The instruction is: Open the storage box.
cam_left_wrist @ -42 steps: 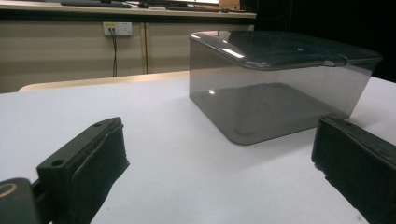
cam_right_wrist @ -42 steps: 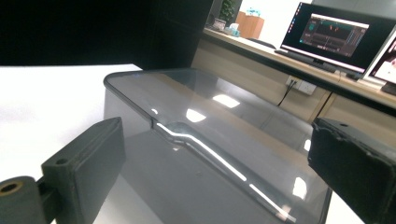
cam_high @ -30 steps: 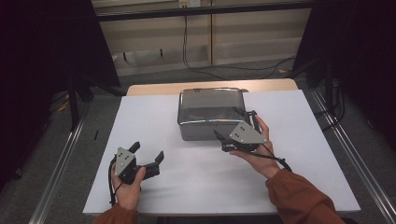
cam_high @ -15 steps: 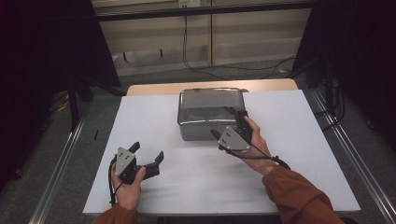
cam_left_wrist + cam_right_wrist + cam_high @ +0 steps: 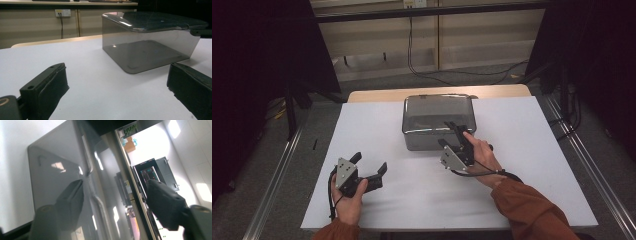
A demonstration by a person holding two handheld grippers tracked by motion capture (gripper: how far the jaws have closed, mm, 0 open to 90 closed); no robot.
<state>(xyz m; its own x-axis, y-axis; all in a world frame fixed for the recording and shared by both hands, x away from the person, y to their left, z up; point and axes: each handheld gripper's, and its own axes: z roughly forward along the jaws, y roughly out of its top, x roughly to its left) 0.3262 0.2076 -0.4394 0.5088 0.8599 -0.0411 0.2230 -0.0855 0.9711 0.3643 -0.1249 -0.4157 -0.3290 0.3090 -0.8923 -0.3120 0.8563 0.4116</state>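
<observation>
Smoky clear plastic box [image 5: 438,121]: rigid, light, slick. Right gripper [image 5: 451,136] half-open, jaws just closing astride near lid rim, best hold. Left gripper [image 5: 371,166] wide, empty.

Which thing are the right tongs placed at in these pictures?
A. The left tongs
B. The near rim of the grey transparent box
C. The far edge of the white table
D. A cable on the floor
B. In the high view the right tongs sit at the near rim of the grey transparent box, and the right gripper view shows one jaw on each side of that rim, not yet pressing.
</observation>
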